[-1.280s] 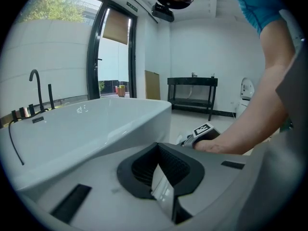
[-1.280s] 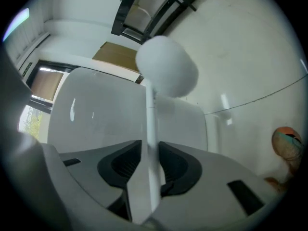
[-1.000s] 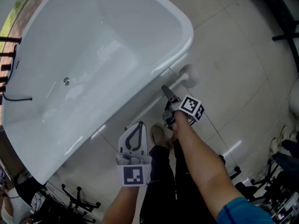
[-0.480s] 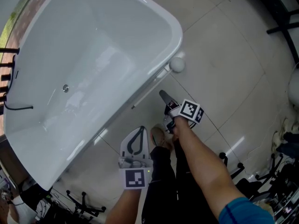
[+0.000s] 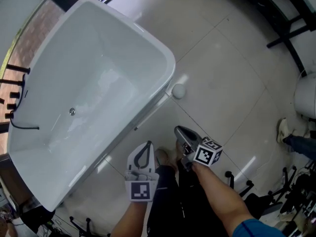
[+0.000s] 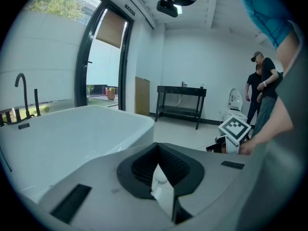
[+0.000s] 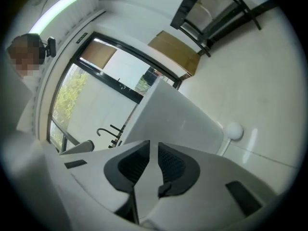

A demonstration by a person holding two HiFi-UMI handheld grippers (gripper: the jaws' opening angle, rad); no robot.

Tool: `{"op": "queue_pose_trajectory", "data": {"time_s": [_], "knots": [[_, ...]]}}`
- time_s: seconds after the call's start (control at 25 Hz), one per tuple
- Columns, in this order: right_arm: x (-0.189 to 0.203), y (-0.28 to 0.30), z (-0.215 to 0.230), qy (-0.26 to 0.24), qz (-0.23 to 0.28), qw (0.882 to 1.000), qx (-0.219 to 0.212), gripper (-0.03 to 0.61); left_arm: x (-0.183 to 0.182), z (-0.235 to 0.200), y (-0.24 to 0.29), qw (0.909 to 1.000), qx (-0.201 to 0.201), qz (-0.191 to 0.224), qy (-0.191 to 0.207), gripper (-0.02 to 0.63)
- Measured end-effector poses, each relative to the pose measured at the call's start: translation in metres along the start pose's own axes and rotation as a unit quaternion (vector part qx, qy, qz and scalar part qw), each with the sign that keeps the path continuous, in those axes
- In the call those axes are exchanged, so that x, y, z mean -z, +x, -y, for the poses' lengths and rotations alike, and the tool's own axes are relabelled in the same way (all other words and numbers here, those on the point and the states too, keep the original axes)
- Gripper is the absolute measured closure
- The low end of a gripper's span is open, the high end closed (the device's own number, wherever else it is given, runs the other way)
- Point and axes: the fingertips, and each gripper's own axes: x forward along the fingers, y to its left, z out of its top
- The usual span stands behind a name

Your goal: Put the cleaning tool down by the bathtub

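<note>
The cleaning tool, a long white handle (image 5: 153, 112) with a round white head (image 5: 178, 91), lies on the tiled floor against the side of the white bathtub (image 5: 98, 83). Its head (image 7: 234, 130) also shows in the right gripper view, beside the tub wall (image 7: 178, 119). My right gripper (image 5: 180, 131) hangs well short of the tool. Its jaws are closing and stand almost together, with nothing between them (image 7: 153, 148). My left gripper (image 5: 147, 145) is held near my legs with its jaws together and empty (image 6: 156, 153), pointing over the tub rim (image 6: 72, 134).
Black taps (image 5: 15, 83) stand on the tub's far left edge. A black-framed rack (image 5: 286, 28) stands at the upper right, and a black table (image 6: 180, 97) by the far wall. A person (image 6: 263, 88) stands nearby; another's shoe (image 5: 284, 130) shows at right. Black stand legs (image 5: 237, 179) crowd the lower right.
My right gripper has drawn back from the tool toward my body and its jaws have come together. The tool stays on the floor by the tub. The left gripper has barely moved.
</note>
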Motion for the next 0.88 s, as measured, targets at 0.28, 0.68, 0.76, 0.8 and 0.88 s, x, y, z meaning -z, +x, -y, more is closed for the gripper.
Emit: {"op": "queue_pose_trajectory", "data": {"time_s": [0.28, 0.68, 0.76, 0.8, 0.88], "knots": [[-0.087, -0.077, -0.106, -0.166, 0.049, 0.985, 0.004, 0.545, -0.082, 0.041, -0.033, 0.9987, 0.050, 0.003, 0.003, 0.611], [-0.147, -0.241, -0.210, -0.283, 0.162, 0.937, 0.121, 0.545, -0.186, 0.130, -0.091, 0.9843, 0.166, 0.037, 0.047, 0.611], [-0.152, -0.282, -0.218, -0.295, 0.177, 0.928, 0.144, 0.545, -0.195, 0.159, -0.100, 0.9787, 0.192, 0.040, 0.061, 0.611], [-0.154, -0.302, -0.221, -0.300, 0.182, 0.923, 0.156, 0.545, -0.200, 0.175, -0.105, 0.9756, 0.206, 0.041, 0.066, 0.611], [-0.158, -0.340, -0.227, -0.305, 0.191, 0.916, 0.179, 0.545, -0.210, 0.210, -0.119, 0.9683, 0.233, 0.046, 0.077, 0.611]]}}
